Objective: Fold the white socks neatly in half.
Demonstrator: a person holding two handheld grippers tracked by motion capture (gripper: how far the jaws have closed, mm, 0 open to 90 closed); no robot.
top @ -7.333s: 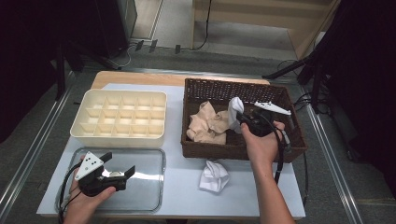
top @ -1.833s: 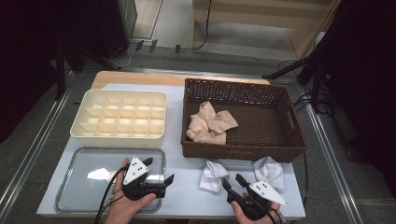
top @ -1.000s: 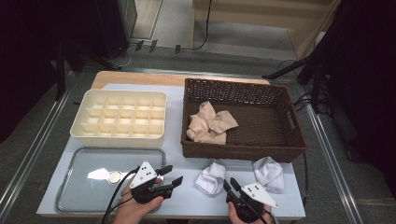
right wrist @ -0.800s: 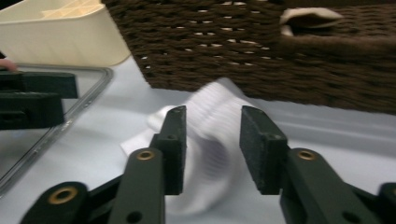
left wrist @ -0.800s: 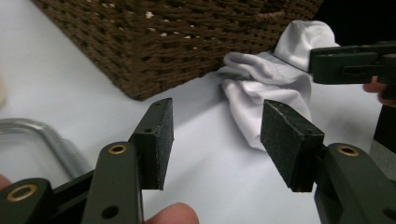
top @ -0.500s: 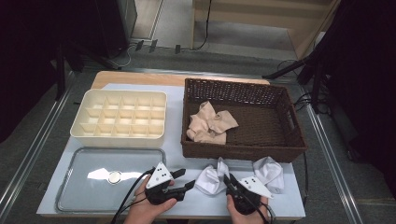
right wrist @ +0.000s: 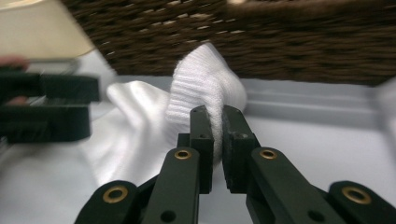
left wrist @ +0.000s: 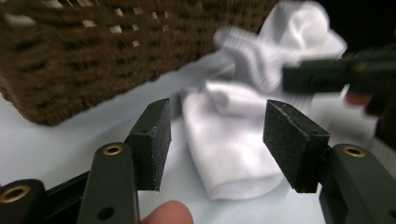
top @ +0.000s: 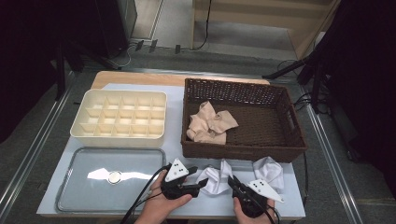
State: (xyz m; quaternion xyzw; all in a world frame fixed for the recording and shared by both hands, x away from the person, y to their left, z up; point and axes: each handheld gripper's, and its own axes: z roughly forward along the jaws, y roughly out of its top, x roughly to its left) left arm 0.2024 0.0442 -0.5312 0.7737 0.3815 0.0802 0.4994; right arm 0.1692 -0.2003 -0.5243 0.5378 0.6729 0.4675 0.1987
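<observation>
Between my right gripper's (right wrist: 215, 116) pads sits the ribbed cuff of a white sock (right wrist: 201, 88); the jaws have just been closing and now pinch that fabric with barely a gap between them. From the high view this gripper (top: 235, 182) sits at the near edge of the table at about 5 o'clock, its jaws aimed toward 11 o'clock.

My left gripper (left wrist: 215, 135) stands roughly half open, having just widened a little. The sock's rounded closed end (left wrist: 233, 154) lies on the table ahead of and between the pads, and I see no pad pressing on it. In the high view that gripper (top: 201, 184) is at about 6 o'clock, jaws pointing toward 3 o'clock at the sock (top: 215, 178).

The sock lies crumpled on the pale table (top: 177, 121) just in front of the basket's near wall. Its long axis runs roughly from 8 o'clock, at the closed end near my left jaws, up to 2 o'clock, at the cuff in my right jaws.

A second white sock (top: 268, 170) is bunched at 4 o'clock, just beside my right gripper. Beyond stands the dark woven basket (top: 280, 149), holding a heap of beige socks (top: 210, 123). At 10 o'clock is a cream compartment tray (top: 119, 135), and at 8 o'clock its clear lid (top: 140, 186).

I can read no labels or writing anywhere.
</observation>
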